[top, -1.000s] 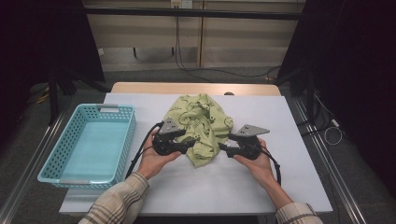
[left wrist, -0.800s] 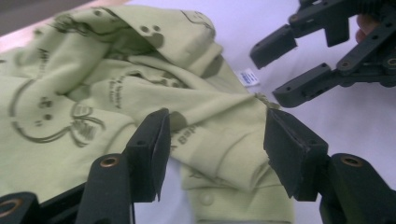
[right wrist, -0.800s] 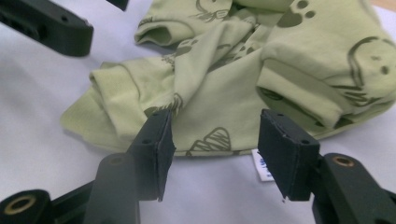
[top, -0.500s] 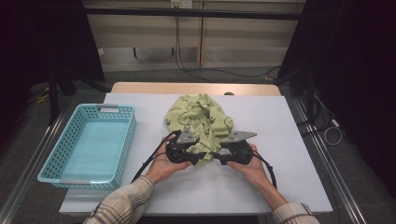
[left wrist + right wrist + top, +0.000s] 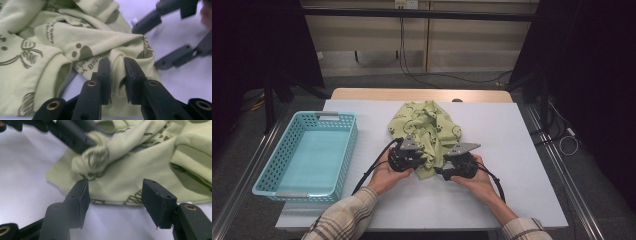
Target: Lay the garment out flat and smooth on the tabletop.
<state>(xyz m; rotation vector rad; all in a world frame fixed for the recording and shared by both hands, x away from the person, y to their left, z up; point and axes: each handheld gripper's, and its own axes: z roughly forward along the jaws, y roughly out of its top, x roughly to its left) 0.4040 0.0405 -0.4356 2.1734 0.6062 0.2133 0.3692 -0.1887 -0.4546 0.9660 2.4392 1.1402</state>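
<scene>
A light green printed garment (image 5: 427,125) lies crumpled on the white table (image 5: 522,150). At its near edge my left gripper (image 5: 421,160) is shut on a bunched fold of the fabric (image 5: 62,40). Those jaws (image 5: 117,63) have just been closing, and the cloth is pinched between the pads. My right gripper (image 5: 440,172) stands open just to the right, its jaws having just been opening. In the right gripper view (image 5: 115,187) the pads are clear of the garment's hem (image 5: 140,162), which lies flat just beyond the tips. The left gripper (image 5: 87,142) holds its wad of cloth at upper left.
A turquoise plastic basket (image 5: 349,150) with nothing in it stands at the table's left side. The right gripper (image 5: 145,47) comes in at the upper right of the left gripper view. Cables trail from both grippers towards the near edge. Bare white table lies to the right.
Both hands have drawn closer together at the garment's near edge. The left jaws have closed on a fold of cloth. The right gripper has dropped slightly toward the table.
</scene>
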